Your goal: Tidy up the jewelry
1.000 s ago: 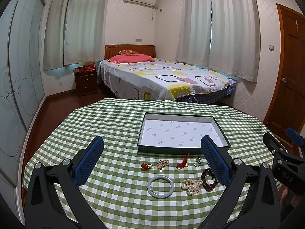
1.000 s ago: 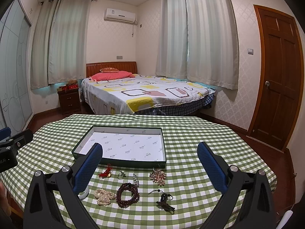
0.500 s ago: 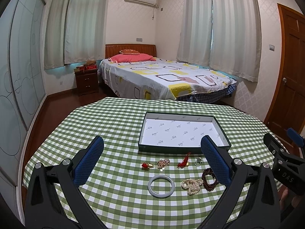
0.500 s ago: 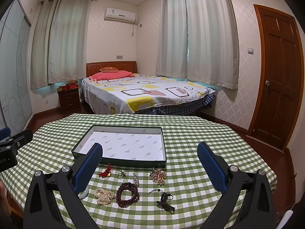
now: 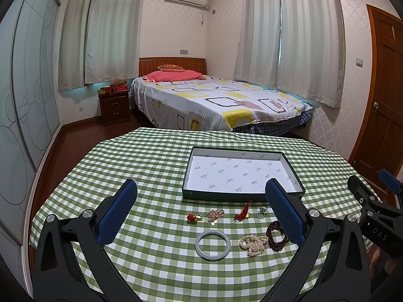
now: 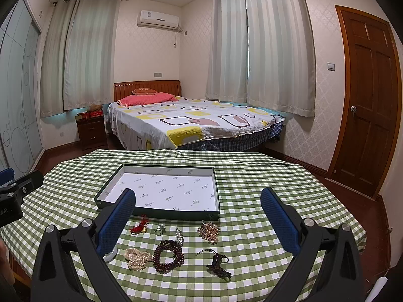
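Observation:
A shallow dark-green box [image 5: 243, 195] [image 6: 158, 215] with a white printed lining lies on the green checked tablecloth, with nothing in it. In front of it sit a white bangle [image 5: 213, 244], a pearl strand [image 5: 252, 243] [image 6: 136, 257], a dark red bead bracelet [image 5: 275, 239] [image 6: 168, 256], a red tassel charm [image 5: 242, 213] [image 6: 140, 227], a ring [image 5: 262, 211] [image 6: 159, 229], a gold cluster brooch [image 5: 215, 214] [image 6: 208, 231], a small red charm [image 5: 193, 218] and a dark knotted pendant [image 6: 218, 264]. My left gripper [image 5: 201, 207] and right gripper [image 6: 199, 212] hover open above the jewelry, holding nothing.
The round table [image 5: 141, 166] drops off on all sides. Behind it stand a bed [image 5: 216, 103], a dark nightstand [image 5: 114, 108], a sliding wardrobe [image 5: 22, 115] at left and a wooden door [image 6: 367, 105] at right. The other gripper's body [image 5: 372, 216] shows at the right edge.
Both views stay almost the same; the left wrist view tilts up very slightly. Neither gripper has closed, and no piece of jewelry has moved.

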Available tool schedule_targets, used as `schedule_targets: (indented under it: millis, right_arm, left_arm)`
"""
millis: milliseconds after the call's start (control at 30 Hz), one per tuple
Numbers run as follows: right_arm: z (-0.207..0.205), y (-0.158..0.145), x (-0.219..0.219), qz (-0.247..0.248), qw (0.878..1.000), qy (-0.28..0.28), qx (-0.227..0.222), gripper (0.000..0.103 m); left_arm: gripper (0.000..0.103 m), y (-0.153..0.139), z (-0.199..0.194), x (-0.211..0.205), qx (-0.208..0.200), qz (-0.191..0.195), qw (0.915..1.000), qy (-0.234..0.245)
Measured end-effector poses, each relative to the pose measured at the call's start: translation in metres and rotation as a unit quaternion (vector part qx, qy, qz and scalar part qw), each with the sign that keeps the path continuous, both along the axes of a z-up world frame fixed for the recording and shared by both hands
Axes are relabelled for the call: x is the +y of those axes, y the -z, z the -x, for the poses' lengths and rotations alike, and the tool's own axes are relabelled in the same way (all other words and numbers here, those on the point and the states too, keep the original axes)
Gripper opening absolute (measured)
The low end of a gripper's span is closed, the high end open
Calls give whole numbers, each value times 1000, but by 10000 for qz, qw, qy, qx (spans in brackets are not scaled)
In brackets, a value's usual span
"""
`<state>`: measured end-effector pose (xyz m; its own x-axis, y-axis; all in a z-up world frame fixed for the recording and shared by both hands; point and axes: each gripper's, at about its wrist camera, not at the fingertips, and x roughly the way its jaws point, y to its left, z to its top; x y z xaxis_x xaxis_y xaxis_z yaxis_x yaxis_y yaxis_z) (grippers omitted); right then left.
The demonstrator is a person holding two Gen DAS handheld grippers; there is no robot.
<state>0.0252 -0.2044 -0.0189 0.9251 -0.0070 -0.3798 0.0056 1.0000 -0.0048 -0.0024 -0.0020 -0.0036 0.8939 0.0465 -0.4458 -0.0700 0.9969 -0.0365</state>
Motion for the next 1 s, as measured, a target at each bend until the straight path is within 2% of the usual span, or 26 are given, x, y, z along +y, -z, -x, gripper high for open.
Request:
schedule_targets:
  millis: [600, 800, 1000]
  right_arm:
    - [-2, 10, -2, -48, 10000, 18, 17, 97]
    - [-13, 31, -11, -118, 9999, 80, 86, 97]
    - [-27, 66, -17, -32, 9994, 145, 299, 97]
  left_arm:
    - [99, 11, -5, 1, 68, -9, 10000, -41]
    - [99, 33, -19, 7, 212, -67, 9997, -111]
    - [99, 68, -38, 9, 561, -105, 9983, -76]
